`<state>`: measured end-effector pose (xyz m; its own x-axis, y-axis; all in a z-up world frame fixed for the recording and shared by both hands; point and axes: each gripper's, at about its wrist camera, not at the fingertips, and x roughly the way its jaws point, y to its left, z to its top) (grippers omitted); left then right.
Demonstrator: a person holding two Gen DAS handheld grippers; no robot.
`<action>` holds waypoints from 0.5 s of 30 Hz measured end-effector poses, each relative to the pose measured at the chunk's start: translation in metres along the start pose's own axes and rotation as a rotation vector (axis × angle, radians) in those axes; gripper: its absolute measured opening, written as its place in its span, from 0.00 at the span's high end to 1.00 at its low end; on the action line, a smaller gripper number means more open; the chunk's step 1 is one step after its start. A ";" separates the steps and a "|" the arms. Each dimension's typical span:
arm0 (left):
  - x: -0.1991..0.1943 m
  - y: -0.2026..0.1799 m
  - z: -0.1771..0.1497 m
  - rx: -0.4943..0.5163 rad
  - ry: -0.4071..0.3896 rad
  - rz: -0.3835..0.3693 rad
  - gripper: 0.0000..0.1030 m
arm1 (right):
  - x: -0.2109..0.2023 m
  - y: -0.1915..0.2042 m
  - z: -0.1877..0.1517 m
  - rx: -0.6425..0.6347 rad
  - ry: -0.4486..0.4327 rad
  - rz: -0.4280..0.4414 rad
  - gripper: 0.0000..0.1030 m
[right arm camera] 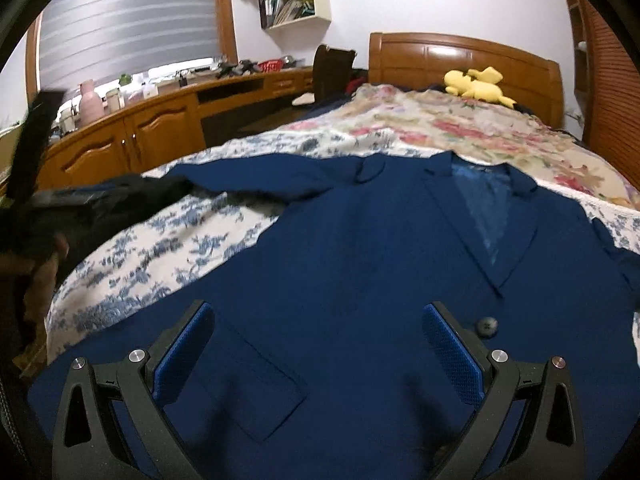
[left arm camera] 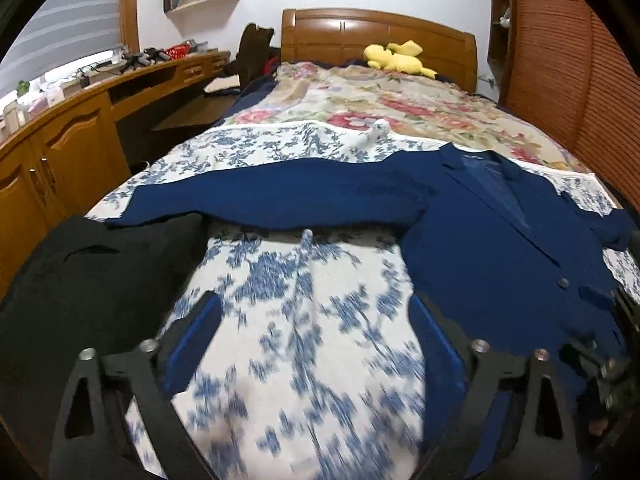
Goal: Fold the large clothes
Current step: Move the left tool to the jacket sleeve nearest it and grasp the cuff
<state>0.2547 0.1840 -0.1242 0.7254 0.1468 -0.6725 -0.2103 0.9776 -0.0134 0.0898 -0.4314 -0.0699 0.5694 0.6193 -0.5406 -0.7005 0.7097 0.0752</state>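
Two claws hang over a bed point(left arm camera: 304, 360) dressed in a white sheet with blue flowers. The left claw point(left arm camera: 316, 340) has its jaws spread wide with nothing between them; only the patterned sheet shows in the gap, blurred. Just to that claw's right, and running across ahead of it, lies a navy blazer point(left arm camera: 480, 248), spread flat on the bed with one sleeve point(left arm camera: 272, 196) stretched out straight to the left. A black garment point(left arm camera: 92, 280) sits bunched to the claw's left, touching the end of that sleeve. The right claw point(right arm camera: 318, 344) also stands with jaws apart, gripping nothing, poised directly above the blazer's front; a flapped pocket point(right arm camera: 256, 392) lies under and between its fingers, and a dark button point(right arm camera: 487, 326) sits just beside its right finger. Ahead of this claw the lapels open onto a lighter blue lining point(right arm camera: 486, 212). Farther ahead, a floral quilt point(right arm camera: 460, 128) covers the rest of the bed, with a yellow plush toy point(right arm camera: 478, 86) resting against the wooden headboard point(right arm camera: 440, 56).
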 end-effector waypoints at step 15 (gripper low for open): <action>0.131 0.071 0.045 -0.241 0.176 0.040 0.35 | -0.014 -0.020 0.009 0.042 0.029 0.008 0.00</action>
<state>0.3643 0.2791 -0.1793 0.5927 0.1358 -0.7939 -0.4015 0.9043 -0.1450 0.0993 -0.4511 -0.0564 0.5503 0.6155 -0.5642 -0.6863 0.7183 0.1143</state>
